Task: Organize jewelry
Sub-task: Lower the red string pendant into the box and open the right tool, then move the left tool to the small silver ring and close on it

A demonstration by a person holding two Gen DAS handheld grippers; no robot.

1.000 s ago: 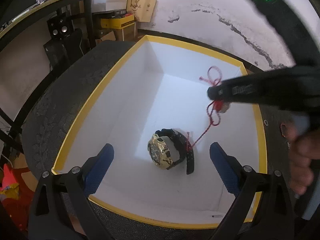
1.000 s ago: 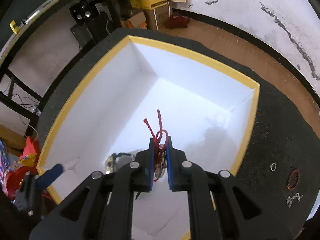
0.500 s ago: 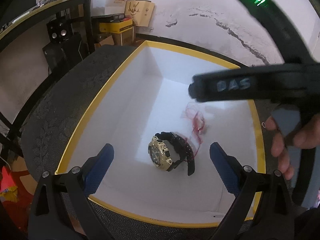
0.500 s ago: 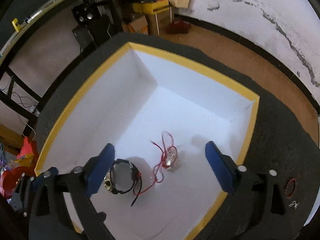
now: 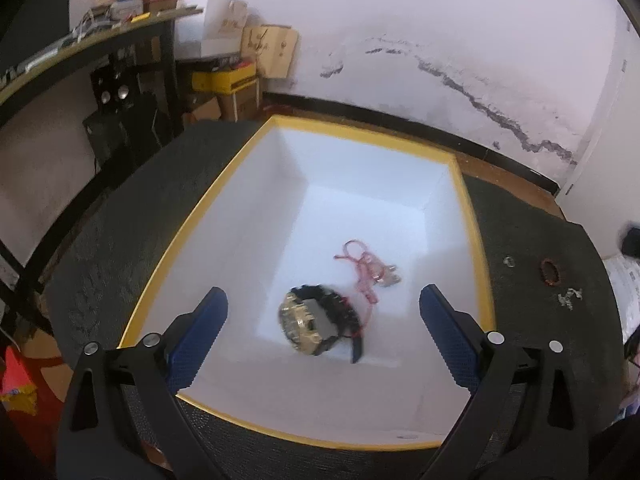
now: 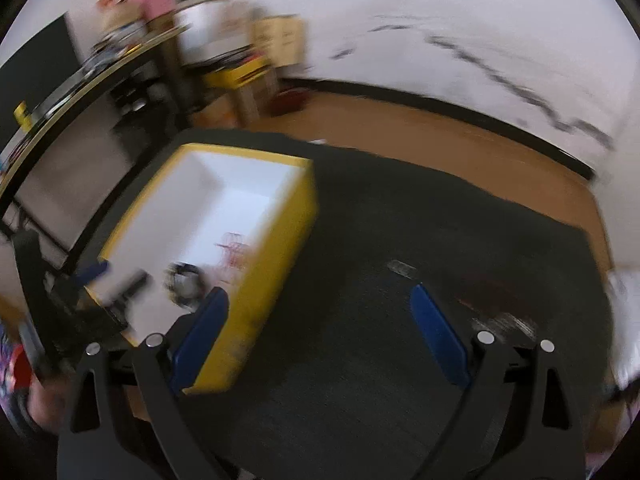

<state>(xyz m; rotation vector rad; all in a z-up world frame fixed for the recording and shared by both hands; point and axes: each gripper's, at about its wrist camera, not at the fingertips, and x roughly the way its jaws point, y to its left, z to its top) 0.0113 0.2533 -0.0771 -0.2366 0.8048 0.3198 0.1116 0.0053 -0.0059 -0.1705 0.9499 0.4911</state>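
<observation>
Right gripper (image 6: 316, 332), jaws wide, has left the red cord (image 5: 362, 266) in the box (image 5: 160, 264).

The box (image 5: 478, 264) is white inside with a yellow rim, and in the right wrist view its outer wall (image 6: 276, 264) is yellow too; it sits on a dark grey, finely textured counter (image 5: 120, 240). Inside lie a watch (image 5: 316, 320) with a gold face and black strap and a red cord bracelet (image 5: 362, 266) with a pale silvery charm. On the counter right of the box lie a reddish-brown bead bracelet (image 5: 550, 273), a small silvery ring (image 5: 508, 261) and a silvery chain piece (image 5: 570, 298), while both grippers' pads (image 5: 198, 340) are blue on black arms.
</observation>
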